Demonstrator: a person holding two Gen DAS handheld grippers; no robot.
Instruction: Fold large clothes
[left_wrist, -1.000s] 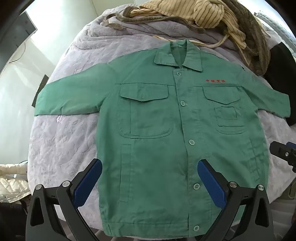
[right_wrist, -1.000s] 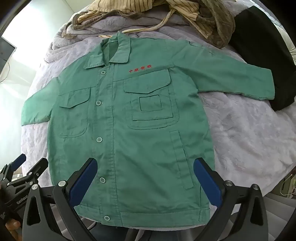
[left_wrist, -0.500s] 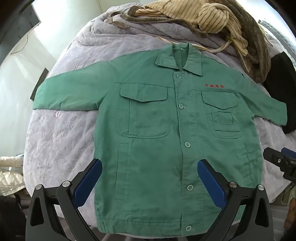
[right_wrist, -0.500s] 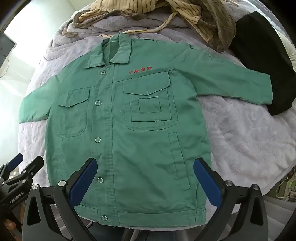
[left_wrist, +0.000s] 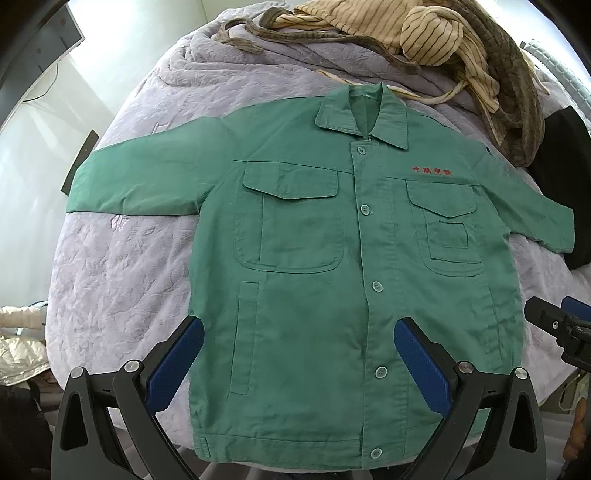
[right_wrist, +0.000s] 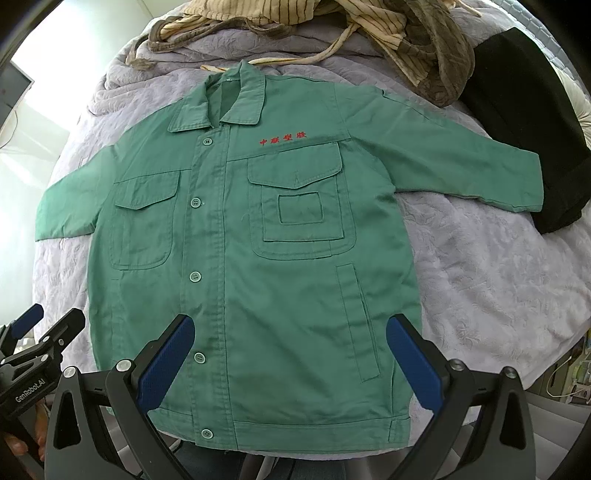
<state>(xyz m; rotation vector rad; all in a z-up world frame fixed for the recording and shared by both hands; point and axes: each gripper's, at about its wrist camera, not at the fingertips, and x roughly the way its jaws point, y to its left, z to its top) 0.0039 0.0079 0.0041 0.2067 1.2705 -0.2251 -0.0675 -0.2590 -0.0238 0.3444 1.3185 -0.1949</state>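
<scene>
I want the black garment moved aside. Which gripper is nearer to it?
Right. The right gripper hovers over the jacket's hem on the black garment's side; the left gripper is farther across.

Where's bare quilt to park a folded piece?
Free quilt: below the jacket's left-view sleeve, beside its body; also below the other sleeve, toward the edge. Crowded: striped clothes past the collar, black garment.

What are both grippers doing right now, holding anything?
Left gripper: open, empty, above the green jacket.
Right gripper: open, empty, above the same jacket.
</scene>
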